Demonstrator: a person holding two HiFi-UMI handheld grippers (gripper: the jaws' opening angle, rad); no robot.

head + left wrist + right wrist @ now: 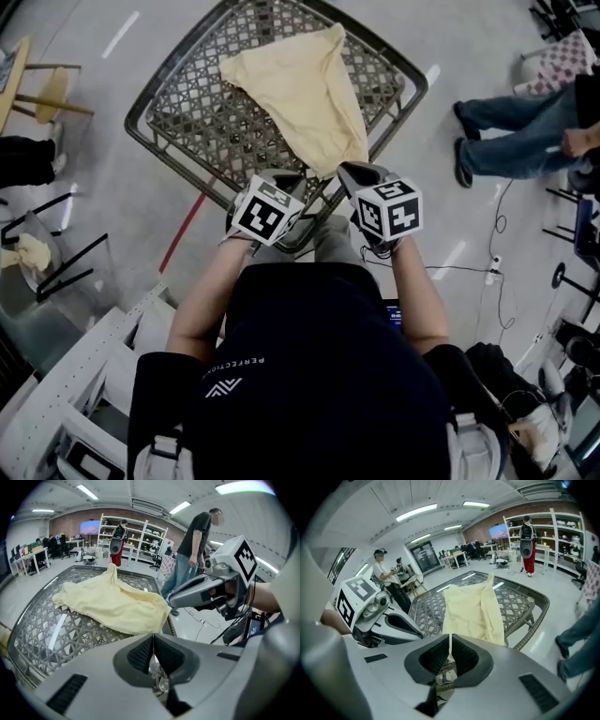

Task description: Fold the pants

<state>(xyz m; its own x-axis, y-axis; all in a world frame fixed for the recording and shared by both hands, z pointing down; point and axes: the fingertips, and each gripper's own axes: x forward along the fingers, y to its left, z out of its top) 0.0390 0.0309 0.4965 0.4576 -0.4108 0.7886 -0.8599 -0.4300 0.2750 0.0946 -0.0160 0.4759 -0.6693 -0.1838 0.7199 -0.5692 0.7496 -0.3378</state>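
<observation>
A pale yellow pair of cloth pants (305, 94) is seen lying crumpled on the grey woven lattice tabletop (187, 103), spread from the upper middle of the head view down to the tabletop's near rim. Both tools are held side by side just below that rim. The left tool (153, 639) is clenched, its jaws pressed together with nothing between them. The right tool (450, 641) is likewise clenched and empty, and the lower corner of the pants is found just beyond its tip; whether they touch cannot be told. A red line on the floor (183, 234) is seen lower left of the tabletop. A white perforated metal rack (84, 366) fills the lower left corner. At the right edge, a person's legs in blue jeans (511, 131) are seen, with a thin black cable (469, 270) on the floor below them.
</observation>
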